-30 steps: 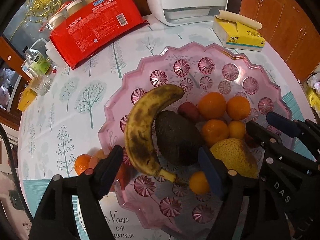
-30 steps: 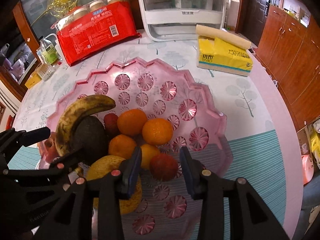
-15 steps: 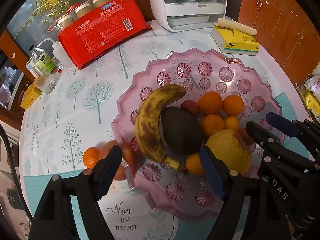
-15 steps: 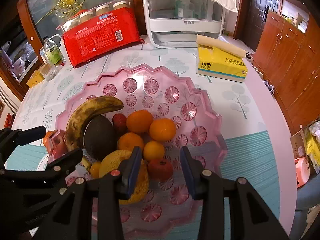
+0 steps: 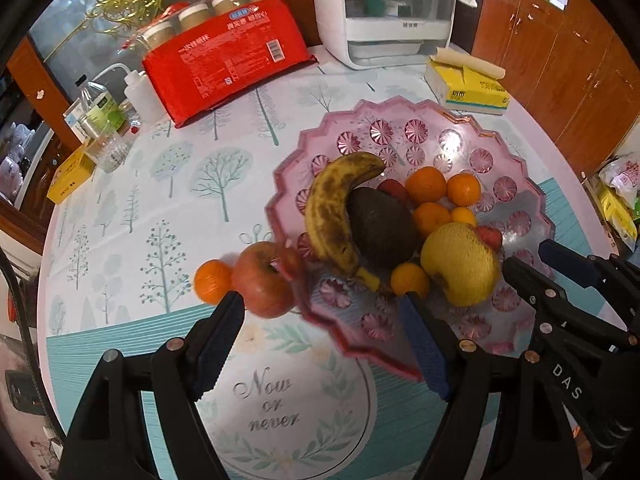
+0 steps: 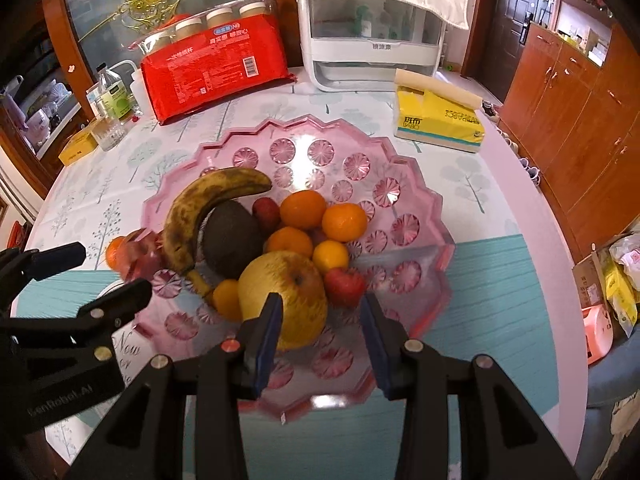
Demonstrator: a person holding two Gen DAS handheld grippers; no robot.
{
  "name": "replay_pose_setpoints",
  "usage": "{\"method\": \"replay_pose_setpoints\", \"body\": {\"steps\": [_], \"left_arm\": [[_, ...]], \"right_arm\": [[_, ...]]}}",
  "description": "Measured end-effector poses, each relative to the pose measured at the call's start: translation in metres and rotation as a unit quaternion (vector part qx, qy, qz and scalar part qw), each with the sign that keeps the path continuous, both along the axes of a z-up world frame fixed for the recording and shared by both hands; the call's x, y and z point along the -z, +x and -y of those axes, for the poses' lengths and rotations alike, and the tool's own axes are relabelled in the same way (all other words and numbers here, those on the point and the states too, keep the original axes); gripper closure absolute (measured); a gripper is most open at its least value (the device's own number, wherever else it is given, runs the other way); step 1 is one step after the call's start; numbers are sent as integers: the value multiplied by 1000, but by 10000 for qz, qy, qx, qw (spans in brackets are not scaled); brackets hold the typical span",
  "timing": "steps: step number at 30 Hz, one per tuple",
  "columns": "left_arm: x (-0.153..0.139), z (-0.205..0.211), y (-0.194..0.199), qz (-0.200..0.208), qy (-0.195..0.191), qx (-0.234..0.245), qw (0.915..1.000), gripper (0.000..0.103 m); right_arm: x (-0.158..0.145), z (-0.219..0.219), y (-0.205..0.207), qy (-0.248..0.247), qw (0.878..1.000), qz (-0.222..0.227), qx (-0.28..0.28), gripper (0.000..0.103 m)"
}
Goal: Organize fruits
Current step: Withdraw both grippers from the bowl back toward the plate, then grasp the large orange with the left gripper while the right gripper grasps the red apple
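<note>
A pink scalloped tray (image 5: 440,136) (image 6: 320,152) holds a spotted banana (image 5: 328,208) (image 6: 192,208), a dark avocado (image 5: 380,228), a yellow pear-like fruit (image 5: 460,268) (image 6: 288,288), several oranges (image 6: 303,209) and small red fruits (image 6: 344,286). A red apple (image 5: 260,280) and a small orange (image 5: 212,282) lie on the tablecloth against the tray's left edge. My left gripper (image 5: 320,312) hangs open above the tray's near-left corner and holds nothing. My right gripper (image 6: 320,300) hovers over the tray's near side, its jaws narrowly open and empty.
A red pack of cups (image 5: 228,64), a white appliance (image 5: 384,20) and a yellow tissue box (image 5: 468,84) stand at the back of the round table. Bottles and a glass (image 5: 100,112) crowd the left edge. Wooden cabinets (image 6: 580,100) line the right.
Both grippers have drawn back and up from the tray, so the fruit looks smaller. The apple and small orange beside the tray have come fully into view. Neither gripper's jaws moved.
</note>
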State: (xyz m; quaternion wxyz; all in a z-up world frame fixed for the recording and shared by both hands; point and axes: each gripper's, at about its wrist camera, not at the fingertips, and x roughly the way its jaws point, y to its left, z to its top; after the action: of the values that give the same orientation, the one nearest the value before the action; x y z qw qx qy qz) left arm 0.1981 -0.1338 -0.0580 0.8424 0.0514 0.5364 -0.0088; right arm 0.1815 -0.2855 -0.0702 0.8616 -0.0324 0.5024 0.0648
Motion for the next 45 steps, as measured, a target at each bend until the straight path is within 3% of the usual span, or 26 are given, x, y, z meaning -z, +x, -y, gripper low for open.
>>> {"method": "replay_pose_setpoints", "body": {"steps": [14,22,27,33,39,45], "left_arm": [[-46,-98,-35,331,59,39,9994,24],[-51,-151,-27,372,503,672,9958,24],[-25,-165,-13,300,596,1382,9882,24],[33,-162,11,-34,140,2113,9773,24],[82,-155,34,-281,-291,2281,9728,25],[95,-154,47,-333,-764,2258,9706,32]], "right_arm": [[-25,-48,-36,119,9996,72,239,63],[-39,-95,-51,358,9986,288,272,63],[-33,-115,-54,629,9966,309,436,63],[-4,-135,-63,898,9933,120,717,63],[19,-142,-71,969,9909,-33,938,63],[32,-145,-72,1035,9878,-117,1156,63]]}}
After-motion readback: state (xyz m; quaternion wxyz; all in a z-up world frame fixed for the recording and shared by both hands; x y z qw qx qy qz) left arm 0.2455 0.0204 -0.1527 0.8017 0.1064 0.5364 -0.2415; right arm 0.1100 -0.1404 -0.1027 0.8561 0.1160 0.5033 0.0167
